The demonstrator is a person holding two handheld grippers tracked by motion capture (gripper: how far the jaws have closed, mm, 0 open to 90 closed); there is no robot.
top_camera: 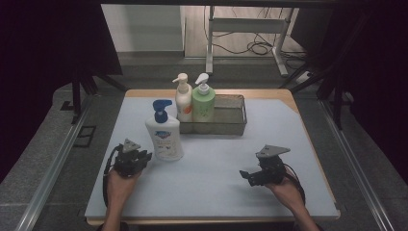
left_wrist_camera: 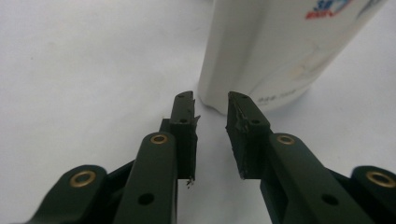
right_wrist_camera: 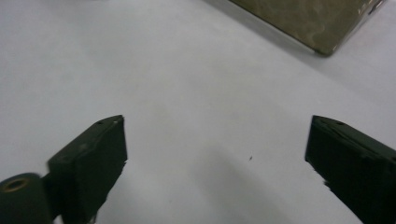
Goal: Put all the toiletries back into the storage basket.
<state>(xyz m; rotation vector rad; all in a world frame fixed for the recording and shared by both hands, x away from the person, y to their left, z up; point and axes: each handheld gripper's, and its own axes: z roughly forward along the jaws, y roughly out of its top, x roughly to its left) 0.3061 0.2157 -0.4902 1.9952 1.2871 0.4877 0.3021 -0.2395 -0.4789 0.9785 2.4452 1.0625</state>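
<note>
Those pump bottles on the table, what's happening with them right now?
A person holds a gripper in each hand. The left gripper sits beside the white bottle with the blue pump, jaws nearly together with nothing between them. The right gripper hangs open over the bare mat. Two more bottles stand in the metal tray.

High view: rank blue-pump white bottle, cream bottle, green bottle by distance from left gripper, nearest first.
From the left gripper:
1. Blue-pump white bottle, right beside it on the mat.
2. Cream bottle, left end of the tray.
3. Green bottle, next to it, slightly farther.
</note>
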